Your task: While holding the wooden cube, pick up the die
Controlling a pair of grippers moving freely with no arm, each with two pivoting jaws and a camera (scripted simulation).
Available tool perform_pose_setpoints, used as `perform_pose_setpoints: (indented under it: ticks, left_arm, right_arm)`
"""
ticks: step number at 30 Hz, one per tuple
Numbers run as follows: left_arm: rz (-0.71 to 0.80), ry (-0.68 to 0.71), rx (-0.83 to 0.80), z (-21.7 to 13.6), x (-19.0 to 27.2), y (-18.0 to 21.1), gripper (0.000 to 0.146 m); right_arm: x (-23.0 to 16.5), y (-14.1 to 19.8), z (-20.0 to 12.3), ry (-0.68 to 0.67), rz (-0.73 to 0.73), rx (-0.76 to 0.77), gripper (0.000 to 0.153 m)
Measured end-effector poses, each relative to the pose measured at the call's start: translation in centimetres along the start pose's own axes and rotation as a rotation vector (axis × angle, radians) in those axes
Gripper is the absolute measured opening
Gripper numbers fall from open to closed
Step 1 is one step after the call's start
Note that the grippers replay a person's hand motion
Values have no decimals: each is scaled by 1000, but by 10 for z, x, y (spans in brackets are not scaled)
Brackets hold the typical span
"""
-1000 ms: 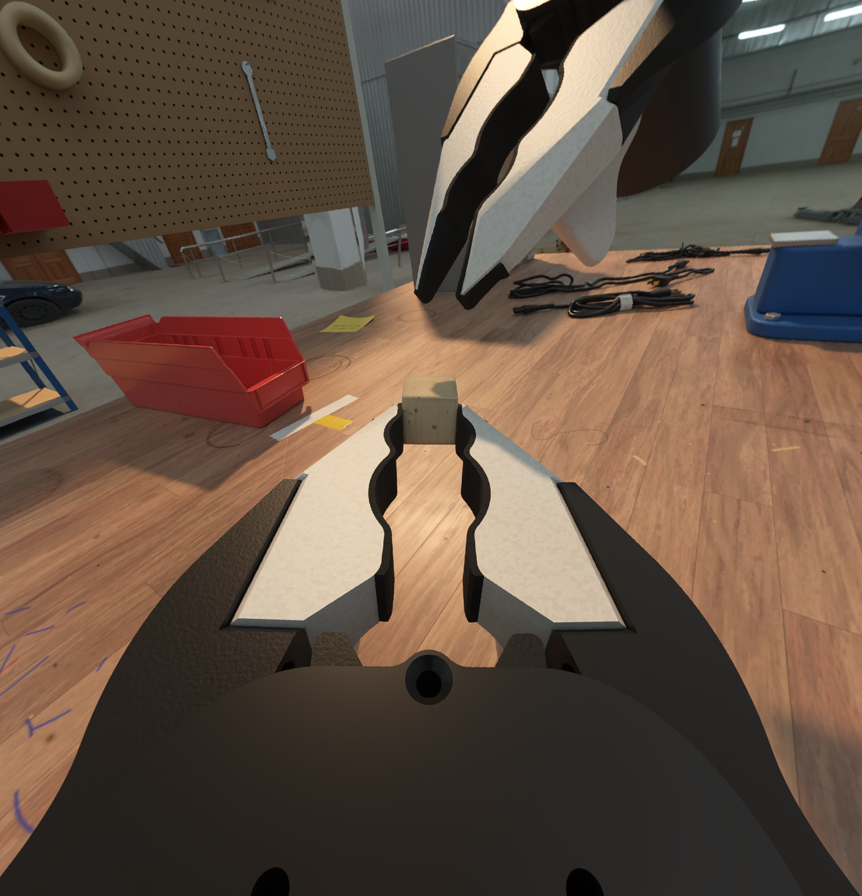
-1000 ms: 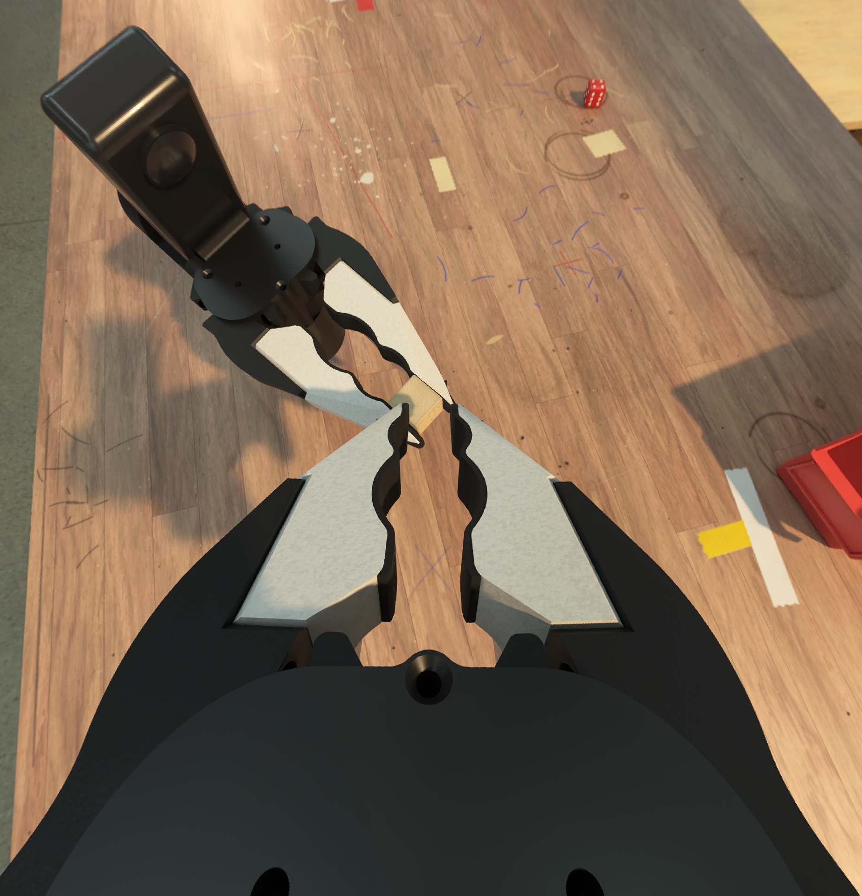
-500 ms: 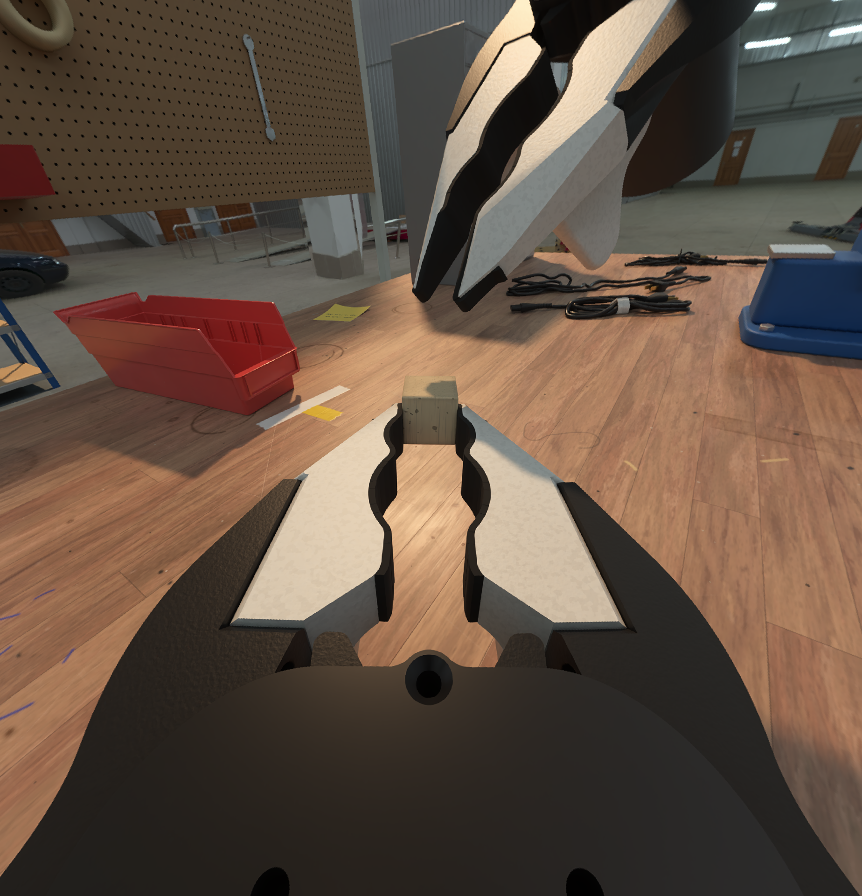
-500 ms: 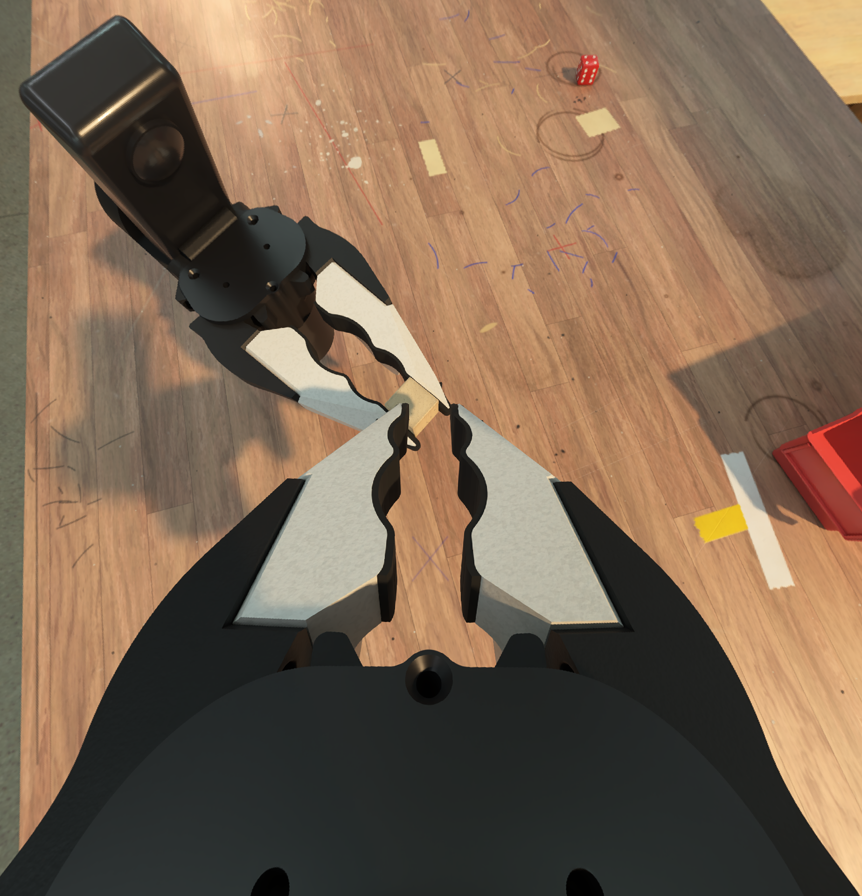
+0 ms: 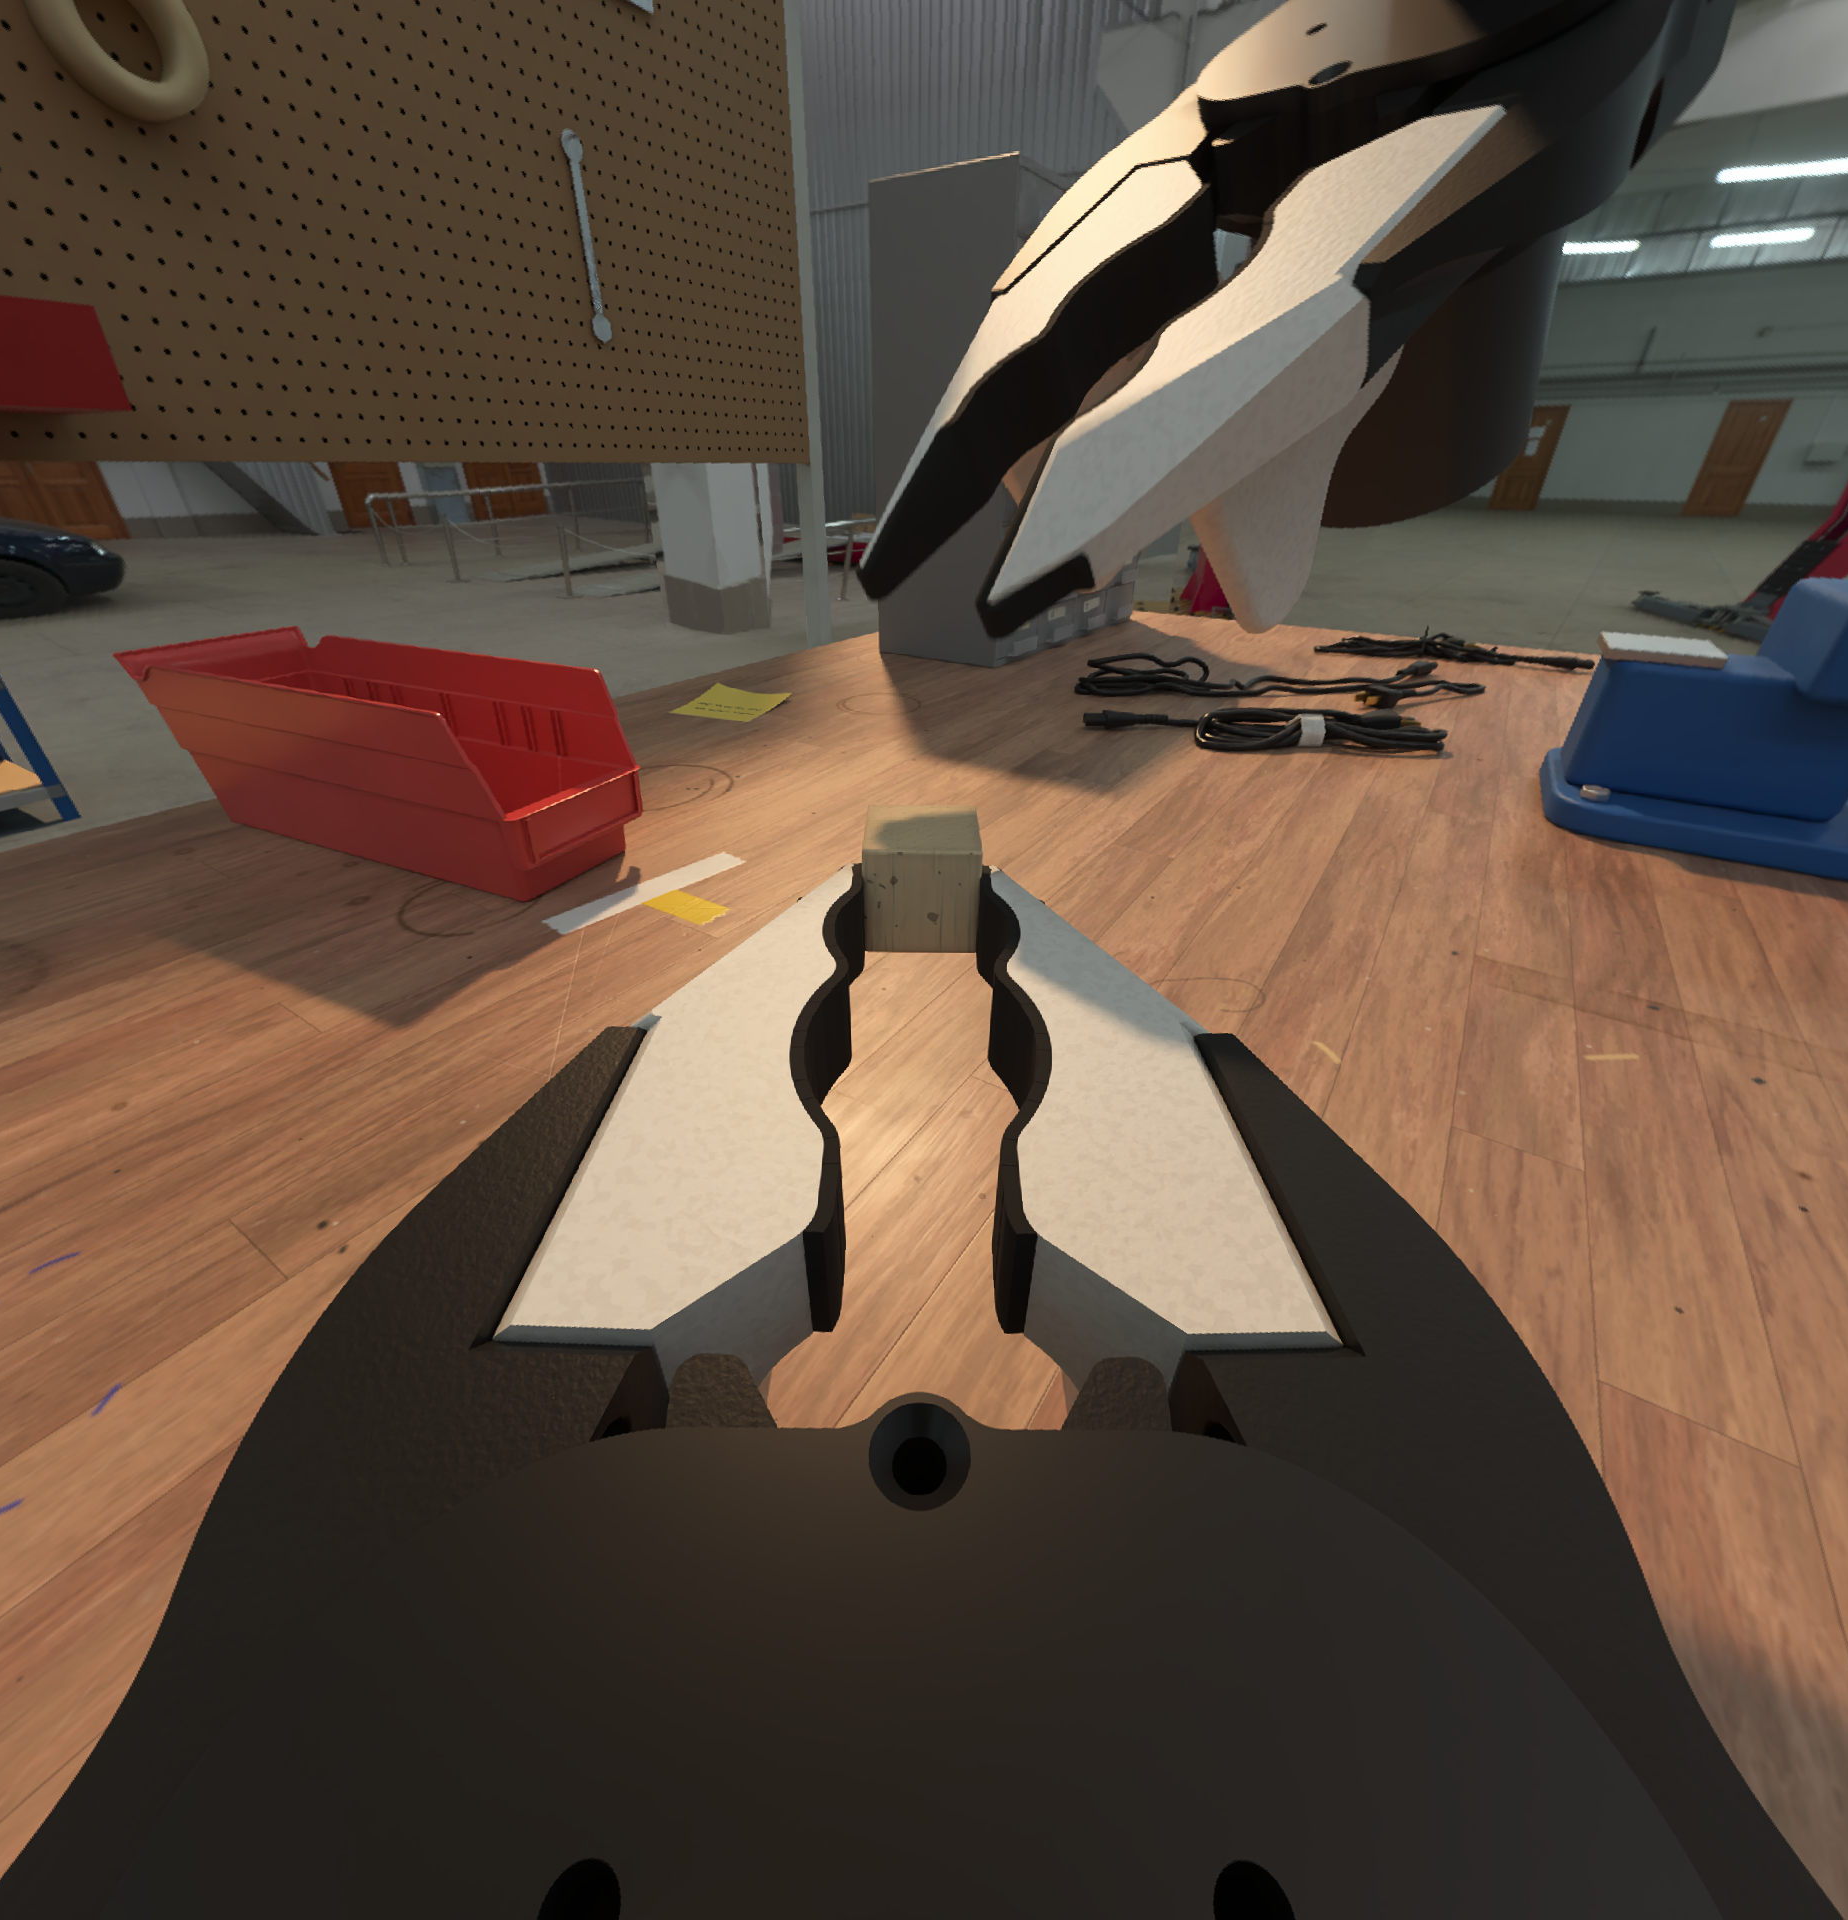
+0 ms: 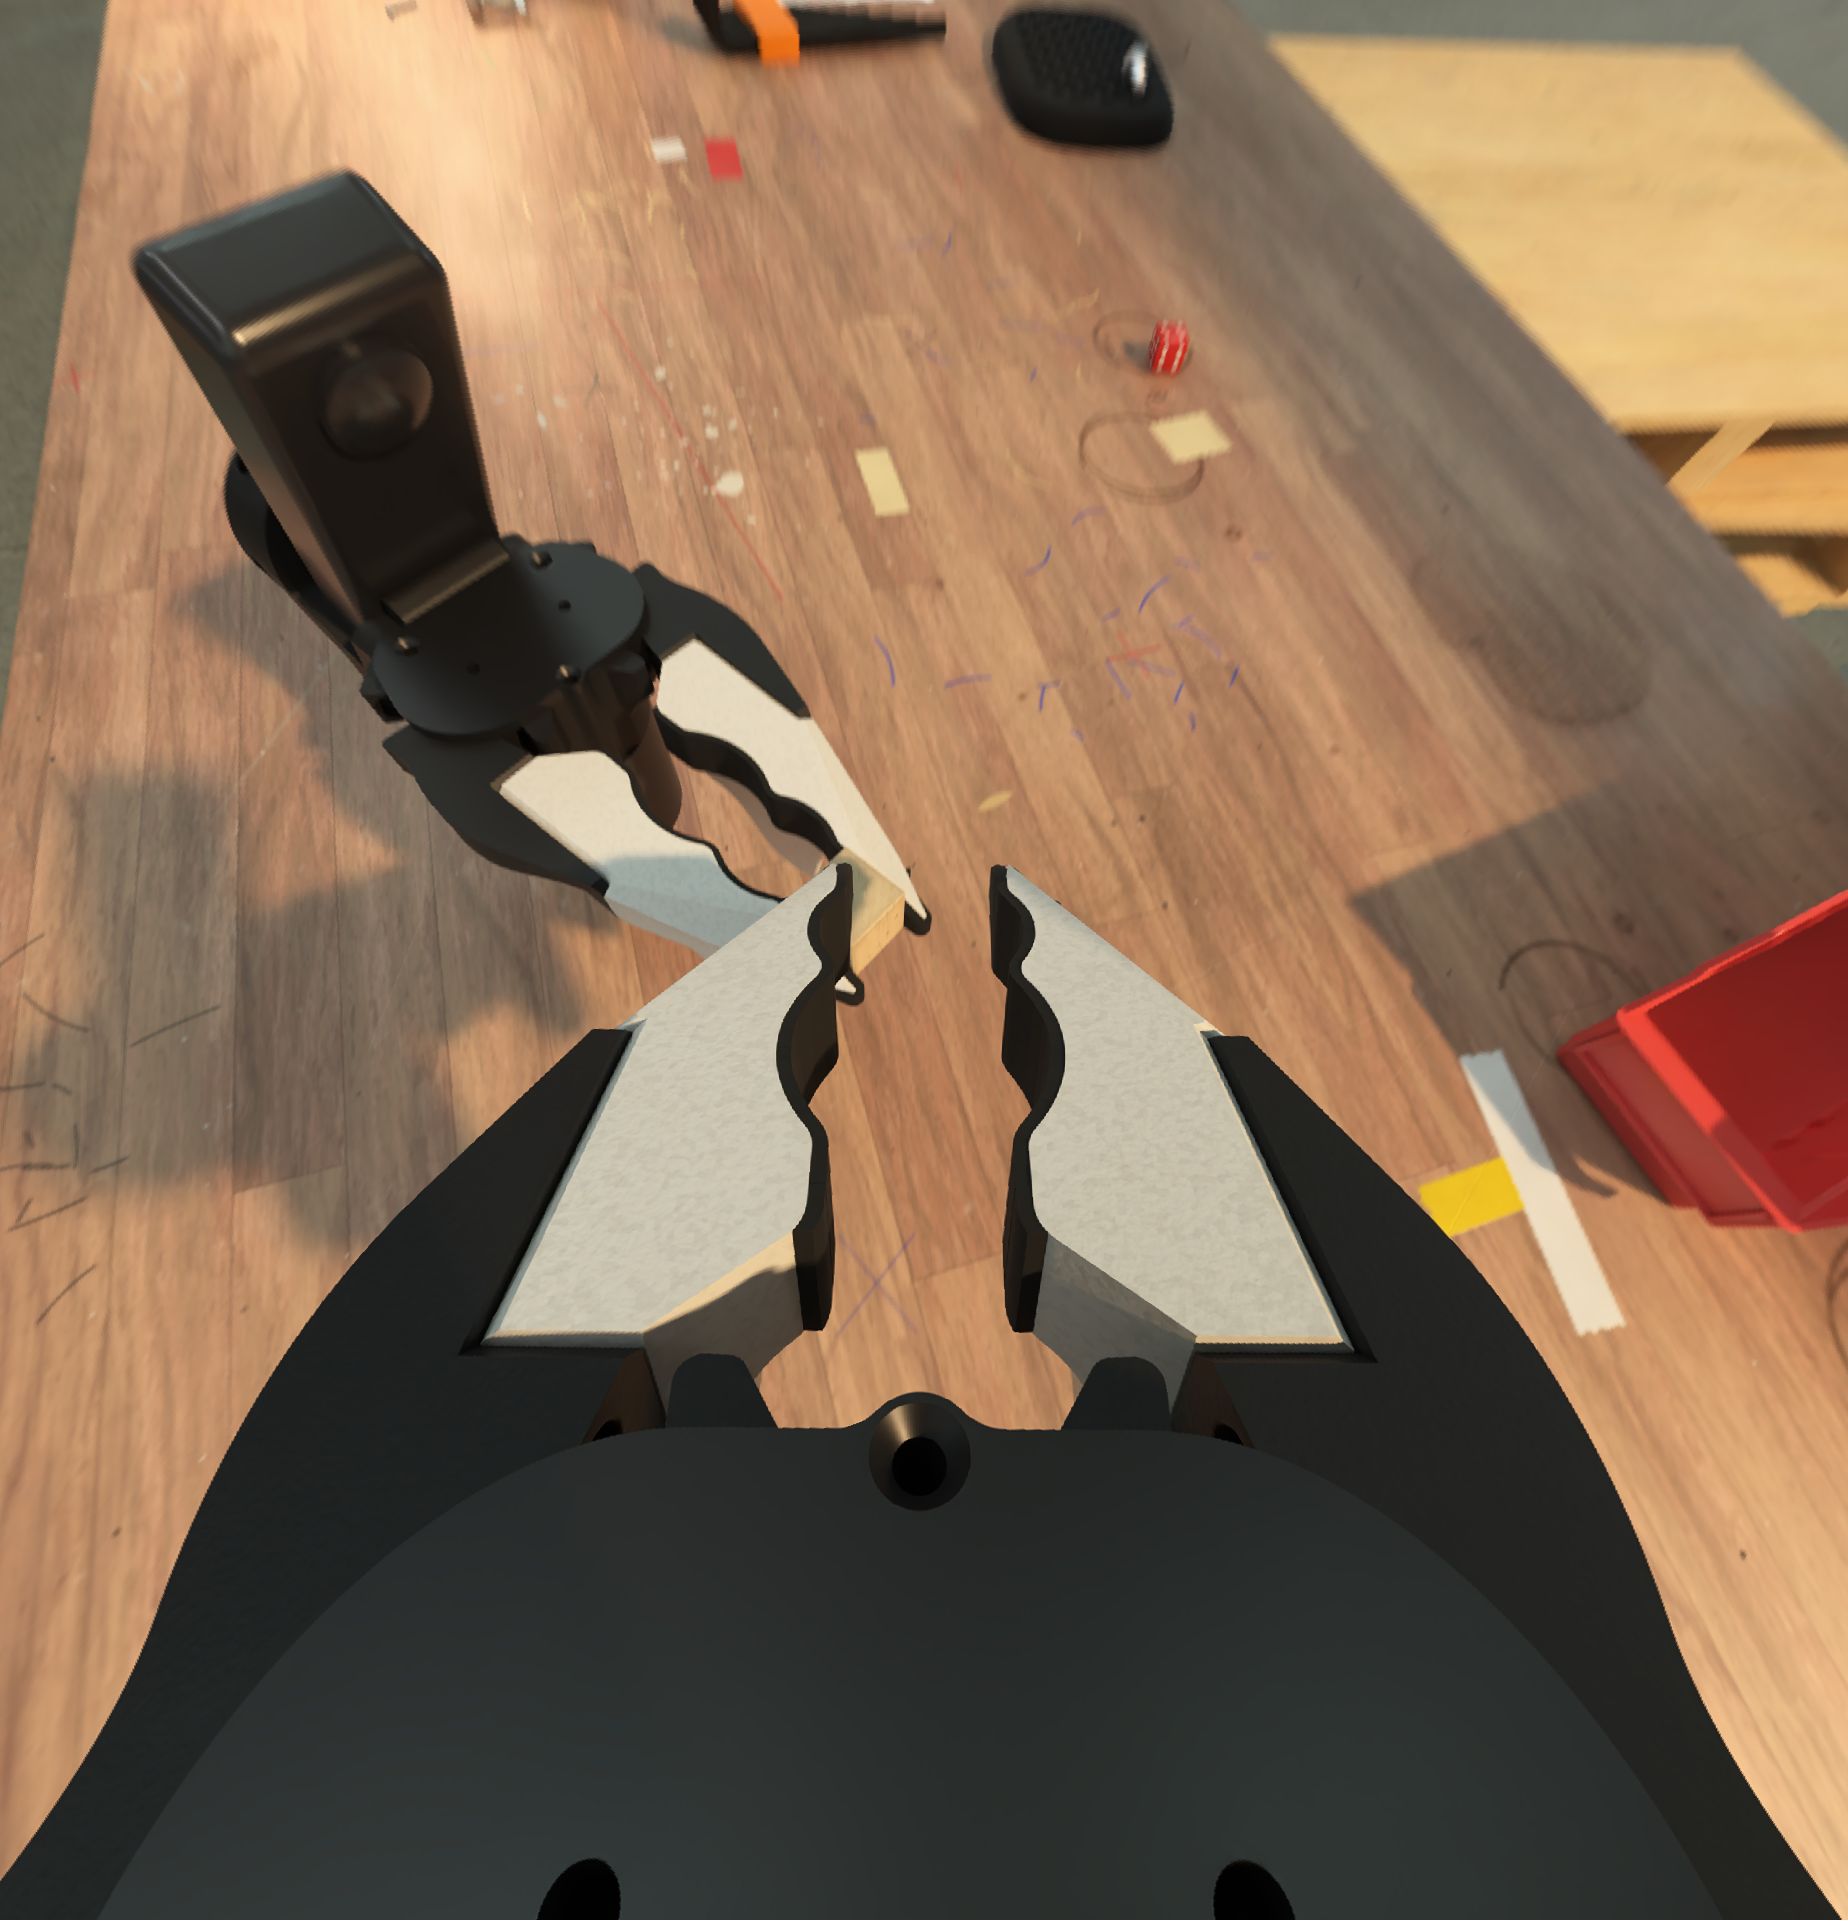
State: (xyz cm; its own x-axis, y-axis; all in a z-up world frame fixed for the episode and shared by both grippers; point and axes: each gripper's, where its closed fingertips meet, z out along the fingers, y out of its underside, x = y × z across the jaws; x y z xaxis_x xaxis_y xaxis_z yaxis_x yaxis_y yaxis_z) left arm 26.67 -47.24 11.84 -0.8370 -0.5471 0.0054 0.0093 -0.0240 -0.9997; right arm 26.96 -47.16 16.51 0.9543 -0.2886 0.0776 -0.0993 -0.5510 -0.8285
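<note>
On the long brown wooden table [image 6: 1315, 935], we go from big things to small. The red plastic bin [image 5: 400, 748] is our landmark. Our left gripper [image 5: 920, 883] sits just right of the bin, pinching the small pale wooden cube [image 5: 920, 899]. Our right gripper [image 6: 920, 883] hangs above it, fingers spread and empty. The tiny red die [image 6: 1169, 346] lies far from the bin. We think reaching for it comes next. A second ago, the right fingers were closer together and the die looked farther off.
</note>
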Motion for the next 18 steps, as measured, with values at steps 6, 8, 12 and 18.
perform_pose_setpoints:
  ticks: [6,8,12,18]
  left_arm:
    - [-42,-7,18,-2,-6,-2,20]
    - [-57,-12,24,-3,-9,-2,20]
    - [-93,-14,30,-4,-13,-1,20]
    - [-131,-9,33,-2,-14,1,20]
  right_arm:
    - [-8,-21,-9,-74,35,253,30]
    - [-7,-26,-14,-56,56,427,33]
    - [3,-6,-23,127,116,747,36]
    - [5,13,-11,190,68,693,38]
